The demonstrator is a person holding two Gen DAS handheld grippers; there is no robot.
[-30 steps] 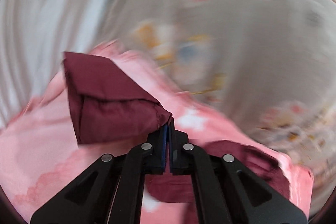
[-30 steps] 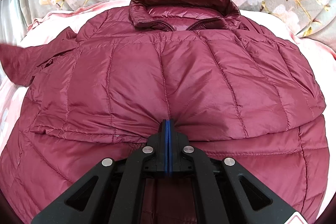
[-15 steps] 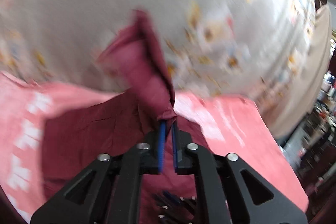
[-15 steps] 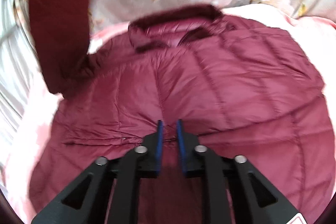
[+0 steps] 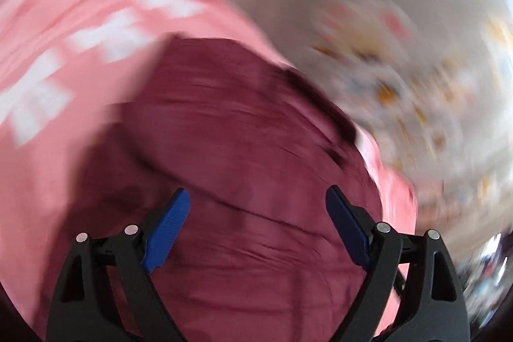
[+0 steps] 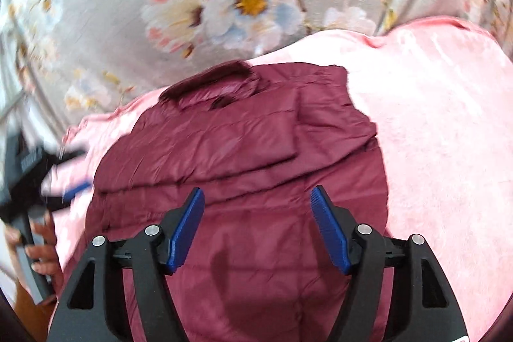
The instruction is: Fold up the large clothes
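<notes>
1. Maroon jacket lies flat on pink blanket, sleeves folded across it.
2. Right gripper jaws wide, empty, over jacket's lower half.
3. Left gripper jaws wide, empty, above jacket; view blurred.

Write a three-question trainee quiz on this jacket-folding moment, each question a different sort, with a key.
1. True or false: the right gripper is clamped on the maroon quilted puffer jacket.
2. Multiple choice: the jacket lies on A) a bare wooden table, B) a pink fleece blanket, C) a tiled floor.
3. Fill in: the sleeve folded across the jacket's chest ends just below the ____.

Key: 1 false, its jaws are open above the jacket, as are the left gripper's. 2 B. 3 collar.
</notes>
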